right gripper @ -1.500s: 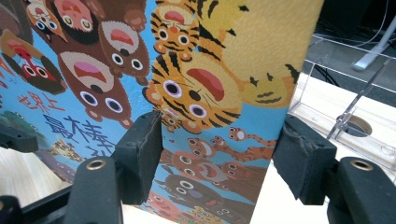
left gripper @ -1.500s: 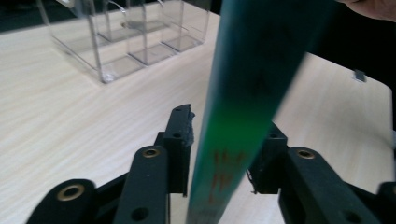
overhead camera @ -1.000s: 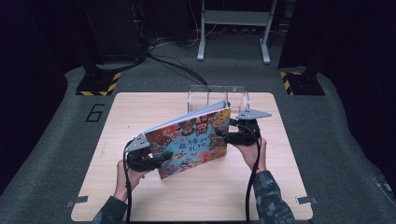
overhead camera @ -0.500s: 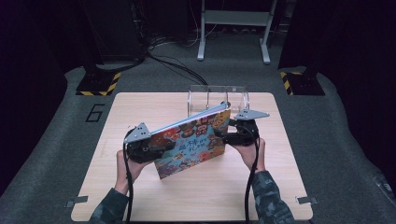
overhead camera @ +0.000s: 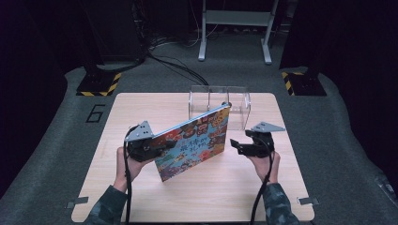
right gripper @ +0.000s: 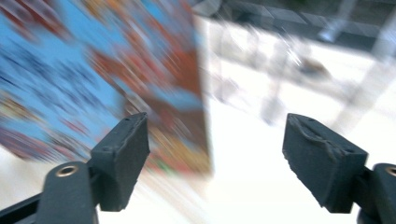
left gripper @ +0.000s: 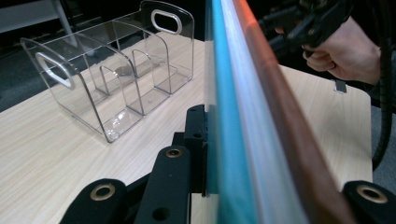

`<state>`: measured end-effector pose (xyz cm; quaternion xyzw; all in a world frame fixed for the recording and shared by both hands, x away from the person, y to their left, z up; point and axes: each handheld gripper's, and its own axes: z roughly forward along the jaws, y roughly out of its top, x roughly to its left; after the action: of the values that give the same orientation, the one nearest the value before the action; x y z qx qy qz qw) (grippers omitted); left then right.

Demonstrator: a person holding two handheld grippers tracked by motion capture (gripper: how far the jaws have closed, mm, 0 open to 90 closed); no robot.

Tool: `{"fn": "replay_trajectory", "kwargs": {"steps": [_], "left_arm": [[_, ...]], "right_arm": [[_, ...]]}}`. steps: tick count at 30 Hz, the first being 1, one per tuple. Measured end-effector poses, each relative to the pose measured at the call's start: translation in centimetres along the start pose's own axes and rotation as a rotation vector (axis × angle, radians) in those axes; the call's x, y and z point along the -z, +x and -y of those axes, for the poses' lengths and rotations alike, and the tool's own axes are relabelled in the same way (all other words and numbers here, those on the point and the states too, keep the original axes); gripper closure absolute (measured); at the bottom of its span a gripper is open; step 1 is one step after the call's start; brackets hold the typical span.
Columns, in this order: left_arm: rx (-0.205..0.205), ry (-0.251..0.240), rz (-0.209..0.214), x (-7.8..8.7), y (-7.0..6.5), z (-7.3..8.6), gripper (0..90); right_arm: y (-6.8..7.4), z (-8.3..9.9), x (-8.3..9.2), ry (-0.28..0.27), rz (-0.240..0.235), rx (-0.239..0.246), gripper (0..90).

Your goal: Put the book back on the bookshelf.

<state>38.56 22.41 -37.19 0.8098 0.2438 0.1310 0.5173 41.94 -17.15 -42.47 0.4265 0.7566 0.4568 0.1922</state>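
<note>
The book (overhead camera: 192, 143) stands tilted on its lower corner near the middle of the table (overhead camera: 141, 108), its colourful cover facing us and its top edge reaching toward the clear rack (overhead camera: 219, 105) behind it. Our left gripper (overhead camera: 157, 147) is clamped on the book's left edge; in the left gripper view the jaws pinch the cover and pages (left gripper: 233, 116) between them. Our right gripper (overhead camera: 236, 146) hangs just beside the book's right edge, jaws spread wide and holding nothing.

We judge the step in hand to be carrying the book to the rack one-handed and slotting it between the dividers. To do that well, we should keep the clamp firm, since the whole weight now hangs off one edge and the book may swing or sag. We should square it upright before it reaches the rack, line its edge with one slot, and lower it gently so the light rack does not slide.

A second ago both grippers were at the book; since then the right one has let go and drawn clear.
</note>
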Motion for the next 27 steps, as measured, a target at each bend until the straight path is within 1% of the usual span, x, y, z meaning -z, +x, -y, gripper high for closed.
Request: {"fn": "replay_trajectory", "kwargs": {"steps": [1, 2, 3, 4, 5, 6, 7, 8, 10, 11, 12, 13, 14, 15, 16, 17, 18, 19, 20, 21, 22, 23, 24, 25, 27], "left_arm": [[0.005, -0.003, 0.002, -0.1, 0.0, 0.0, 79.6], [0.000, 0.003, -0.003, 0.0, 0.0, -0.1, 79.5], [0.014, 0.002, -0.004, -0.1, 0.0, -0.1, 79.5], [0.025, 0.005, -0.009, -0.1, -0.1, -0.1, 79.5], [0.020, 0.002, -0.014, -0.1, 0.0, -0.1, 79.6], [0.026, 0.004, -0.011, -0.1, 0.1, -0.1, 79.7], [0.039, -0.012, -0.017, -0.1, 0.1, 0.0, 79.7], [0.043, -0.019, -0.014, -0.2, 0.2, 0.1, 79.8], [0.038, -0.022, -0.022, -0.2, 0.2, 0.1, 79.8], [0.035, -0.021, -0.019, -0.2, 0.2, 0.1, 79.9], [0.036, -0.021, -0.021, -0.2, 0.2, 0.1, 79.9], [0.039, -0.008, -0.020, -0.2, 0.2, 0.0, 79.9], [0.038, 0.001, -0.014, -0.2, 0.2, -0.1, 80.0], [0.028, 0.007, -0.015, -0.1, 0.1, -0.2, 80.1], [0.034, 0.009, -0.014, -0.1, 0.0, -0.2, 80.2], [0.034, 0.014, -0.012, -0.1, 0.0, -0.2, 80.3], [0.031, 0.015, -0.011, -0.2, -0.1, -0.3, 80.3], [0.022, 0.017, -0.011, -0.1, -0.1, -0.3, 80.4], [0.013, 0.020, -0.015, -0.1, -0.1, -0.4, 80.5], [0.017, 0.018, -0.016, -0.2, -0.1, -0.4, 80.5], [0.024, 0.019, -0.015, -0.2, -0.1, -0.5, 80.5], [0.028, 0.019, -0.015, -0.2, 0.0, -0.5, 80.5], [0.035, 0.017, -0.013, -0.2, 0.1, -0.5, 80.5], [0.045, 0.021, -0.013, -0.2, 0.3, -0.6, 80.5], [0.055, 0.016, -0.009, -0.3, 0.5, -0.6, 80.5]], "right_arm": [[-0.8, 1.4, 0.3, 0.026, 0.041, -0.017, 20.4], [-1.2, 2.2, 0.4, 0.037, 0.066, -0.033, 19.7], [-1.7, 3.2, 0.6, 0.052, 0.094, -0.049, 18.7], [-2.3, 4.2, 0.8, 0.080, 0.131, -0.043, 17.7], [-3.0, 5.5, 1.0, 0.104, 0.174, -0.048, 17.4], [-3.4, 6.4, 1.1, 0.119, 0.198, -0.059, 17.1], [-3.7, 7.1, 1.2, 0.128, 0.216, -0.067, 16.5], [-4.1, 8.0, 1.3, 0.128, 0.242, -0.076, 16.7], [-4.5, 9.1, 1.4, 0.148, 0.282, -0.066, 14.8], [-4.7, 9.6, 1.5, 0.146, 0.290, -0.061, 14.8], [-4.9, 10.0, 1.4, 0.137, 0.304, -0.071, 14.3], [-5.0, 10.2, 1.4, 0.150, 0.314, -0.080, 13.9], [-5.2, 10.4, 1.4, 0.149, 0.319, -0.081, 13.9], [-5.4, 10.7, 1.3, 0.154, 0.326, -0.087, 13.9], [-5.6, 10.9, 1.3, 0.166, 0.328, -0.084, 13.8], [-5.6, 10.9, 1.2, 0.175, 0.338, -0.094, 13.8], [-5.7, 11.1, 1.2, 0.179, 0.332, -0.086, 13.8], [-5.8, 11.3, 1.0, 0.177, 0.332, -0.098, 13.7], [-5.8, 11.5, 0.9, 0.192, 0.334, -0.100, 13.6], [-6.1, 11.7, 0.9, 0.193, 0.318, -0.109, 13.1], [-6.2, 11.8, 1.0, 0.187, 0.315, -0.111, 13.6], [-6.2, 11.8, 1.1, 0.183, 0.324, -0.111, 13.8], [-6.2, 11.8, 1.0, 0.174, 0.316, -0.113, 13.8], [-6.2, 11.8, 0.9, 0.186, 0.318, -0.122, 13.2], [-6.3, 11.9, 0.9, 0.181, 0.312, -0.122, 13.9]]}}
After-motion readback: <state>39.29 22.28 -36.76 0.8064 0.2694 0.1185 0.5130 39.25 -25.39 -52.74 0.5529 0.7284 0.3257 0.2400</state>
